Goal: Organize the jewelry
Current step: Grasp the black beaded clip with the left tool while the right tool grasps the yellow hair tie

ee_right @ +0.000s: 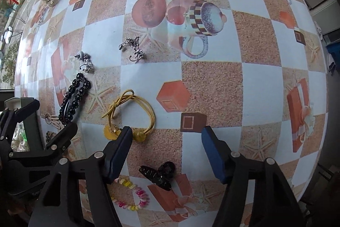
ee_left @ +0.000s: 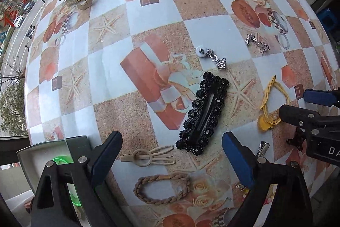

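on the patterned tablecloth [ee_left: 148, 14], both the left gripper [ee_left: 172, 154] and right gripper [ee_right: 165, 148] hang released and empty over scattered jewelry, so the braided hair tie [ee_left: 161, 188] or black claw clip [ee_right: 158, 174] below could skid aside under a careless pinch.

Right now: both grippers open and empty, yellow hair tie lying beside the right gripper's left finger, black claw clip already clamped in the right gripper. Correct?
Not quite. The black claw clip isn't clamped: the right wrist view shows it lying loose on the tablecloth between the right gripper fingers, touching neither. The rest holds: left gripper open and empty, yellow hair tie beside the right gripper's left finger.
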A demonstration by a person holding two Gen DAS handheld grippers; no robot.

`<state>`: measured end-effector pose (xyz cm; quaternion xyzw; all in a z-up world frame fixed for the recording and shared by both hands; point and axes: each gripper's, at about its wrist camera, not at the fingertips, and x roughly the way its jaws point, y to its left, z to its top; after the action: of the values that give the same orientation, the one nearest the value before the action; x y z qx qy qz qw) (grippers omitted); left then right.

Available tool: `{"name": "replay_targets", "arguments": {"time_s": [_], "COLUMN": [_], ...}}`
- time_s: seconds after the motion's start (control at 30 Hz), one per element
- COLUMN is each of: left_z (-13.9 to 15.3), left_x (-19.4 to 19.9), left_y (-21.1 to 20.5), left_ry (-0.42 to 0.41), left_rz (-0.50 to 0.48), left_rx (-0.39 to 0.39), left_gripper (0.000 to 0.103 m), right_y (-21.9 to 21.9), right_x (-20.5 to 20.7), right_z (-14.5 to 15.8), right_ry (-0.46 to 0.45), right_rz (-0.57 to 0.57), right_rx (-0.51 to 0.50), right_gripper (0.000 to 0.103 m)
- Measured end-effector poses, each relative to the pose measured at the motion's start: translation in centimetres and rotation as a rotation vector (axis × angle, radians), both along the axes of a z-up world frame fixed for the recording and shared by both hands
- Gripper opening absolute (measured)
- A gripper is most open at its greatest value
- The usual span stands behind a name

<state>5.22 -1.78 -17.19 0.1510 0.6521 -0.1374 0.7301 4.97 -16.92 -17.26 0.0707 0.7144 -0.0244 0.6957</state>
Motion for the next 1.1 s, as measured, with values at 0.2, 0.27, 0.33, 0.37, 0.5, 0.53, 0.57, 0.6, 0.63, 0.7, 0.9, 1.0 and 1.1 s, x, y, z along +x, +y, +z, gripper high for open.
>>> {"name": "replay_targets", "arguments": {"time_s": [0.2, 0.27, 0.33, 0.37, 0.5, 0.53, 0.57, 0.6, 0.63, 0.7, 0.9, 1.0, 1.1], "left_z": [-0.8, -1.0, -0.9, -0.8, 0.1, 0.4, 0.5, 0.6, 0.7, 0.9, 2.4, 3.6, 4.6], "left_x": [0.4, 0.5, 0.6, 0.7, 0.9, 1.0, 1.2, 1.5, 1.7, 1.9, 1.8, 1.6, 0.8], "left_y": [-1.1, -1.1, -1.1, -1.2, -1.8, -1.9, -2.0, -1.9, -1.8, -1.4, -0.5, -0.1, 1.0], "left_ry": [0.02, 0.024, 0.024, 0.025, 0.02, 0.021, 0.022, 0.032, 0.039, 0.043, 0.023, 0.01, -0.004], "left_rz": [-0.014, -0.014, -0.021, -0.024, -0.038, -0.039, -0.037, -0.031, -0.022, -0.008, 0.016, 0.032, 0.055], "left_rx": [-0.019, -0.037, -0.043, -0.05, -0.061, -0.064, -0.067, -0.076, -0.087, -0.098, -0.124, -0.138, -0.152], "left_gripper": [0.094, 0.089, 0.083, 0.08, 0.052, 0.04, 0.039, 0.039, 0.039, 0.039, 0.039, 0.039, 0.039], "right_y": [2.0, 3.0, 3.7, 4.0, 4.9, 4.8, 4.4, 4.3, 4.0, 2.5, -0.2, -0.5, -0.4], "right_x": [-0.3, -0.1, 0.1, 0.2, 0.5, 0.5, 0.4, 0.5, 0.5, -0.7, -1.3, -1.2, -1.0], "right_z": [-0.1, 0.0, 0.1, 0.1, -0.1, -0.1, 0.1, 0.1, 0.1, 0.3, 3.0, 3.9, 4.9], "right_ry": [-0.016, -0.023, -0.027, -0.027, -0.027, -0.027, -0.027, -0.026, -0.025, -0.03, -0.052, -0.06, -0.07], "right_rz": [0.066, 0.08, 0.097, 0.106, 0.114, 0.108, 0.101, 0.092, 0.081, 0.06, 0.039, 0.031, 0.033], "right_rx": [-0.076, -0.089, -0.093, -0.095, -0.082, -0.072, -0.061, -0.05, -0.041, -0.019, 0.024, 0.04, 0.046], "right_gripper": [0.06, 0.047, 0.035, 0.026, 0.015, 0.014, 0.014, 0.014, 0.014, 0.014, 0.014, 0.014, 0.014]}}
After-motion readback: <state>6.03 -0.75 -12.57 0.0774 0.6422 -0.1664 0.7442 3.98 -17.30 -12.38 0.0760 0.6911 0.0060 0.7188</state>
